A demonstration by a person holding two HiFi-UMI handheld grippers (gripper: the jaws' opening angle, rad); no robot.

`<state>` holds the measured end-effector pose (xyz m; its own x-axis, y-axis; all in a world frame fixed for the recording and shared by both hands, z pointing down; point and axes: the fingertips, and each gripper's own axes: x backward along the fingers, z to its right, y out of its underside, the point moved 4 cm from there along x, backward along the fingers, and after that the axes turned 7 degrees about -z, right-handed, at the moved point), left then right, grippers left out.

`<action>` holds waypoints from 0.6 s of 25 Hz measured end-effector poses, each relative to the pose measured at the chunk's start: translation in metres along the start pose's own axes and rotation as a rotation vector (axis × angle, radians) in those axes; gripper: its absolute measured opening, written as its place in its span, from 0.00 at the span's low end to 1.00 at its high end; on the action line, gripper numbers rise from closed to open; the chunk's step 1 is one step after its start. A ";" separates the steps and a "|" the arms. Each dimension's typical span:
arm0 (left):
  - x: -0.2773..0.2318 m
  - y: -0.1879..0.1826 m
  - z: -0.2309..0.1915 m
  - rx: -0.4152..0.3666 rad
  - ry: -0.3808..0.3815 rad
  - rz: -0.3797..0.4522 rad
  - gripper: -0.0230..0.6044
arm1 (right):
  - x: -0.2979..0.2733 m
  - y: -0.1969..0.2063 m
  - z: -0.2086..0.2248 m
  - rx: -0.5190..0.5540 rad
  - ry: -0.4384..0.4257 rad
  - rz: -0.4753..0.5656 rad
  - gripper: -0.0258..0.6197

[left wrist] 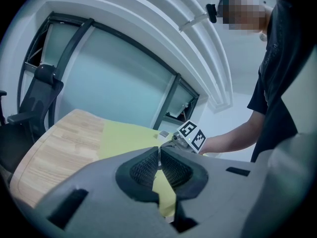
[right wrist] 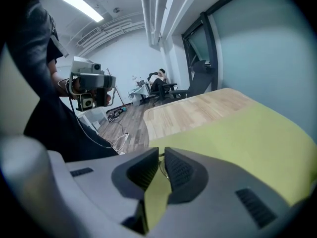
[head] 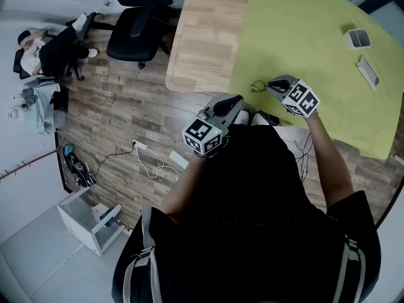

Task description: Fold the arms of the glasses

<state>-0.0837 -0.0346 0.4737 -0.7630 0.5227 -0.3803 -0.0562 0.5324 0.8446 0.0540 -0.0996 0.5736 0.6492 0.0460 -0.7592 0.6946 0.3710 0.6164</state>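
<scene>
Glasses are showing at the near edge of the yellow-green mat as a thin wire frame. They are probably handling as light, springy and easy to bend, so the hold belongs on an arm close to its hinge, not on a lens. Nearest the person, the left gripper is hovering just off the table edge, its jaws pressed together on nothing I can make out. Just beyond it, the right gripper is pinching the wire between nearly closed jaws. The frame is reaching from those jaws toward the left gripper, its long axis seemingly running along the table edge. Which way the lenses are facing is too small to tell.
</scene>
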 end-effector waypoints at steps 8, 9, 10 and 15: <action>-0.003 -0.012 0.005 -0.050 0.015 0.028 0.07 | 0.004 0.031 0.011 -0.119 0.037 0.018 0.13; -0.004 -0.013 0.005 -0.055 0.018 0.023 0.07 | 0.005 0.034 0.013 -0.129 0.040 0.017 0.13; -0.005 -0.013 0.006 -0.059 0.022 0.016 0.07 | 0.005 0.038 0.014 -0.139 0.043 0.017 0.13; -0.010 -0.010 0.008 -0.065 0.040 -0.018 0.07 | 0.004 0.052 0.022 -0.185 0.052 0.014 0.13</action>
<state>-0.0710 -0.0396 0.4664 -0.7864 0.4861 -0.3812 -0.1103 0.4966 0.8609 0.0991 -0.1009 0.6070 0.6382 0.0981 -0.7636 0.6139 0.5337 0.5816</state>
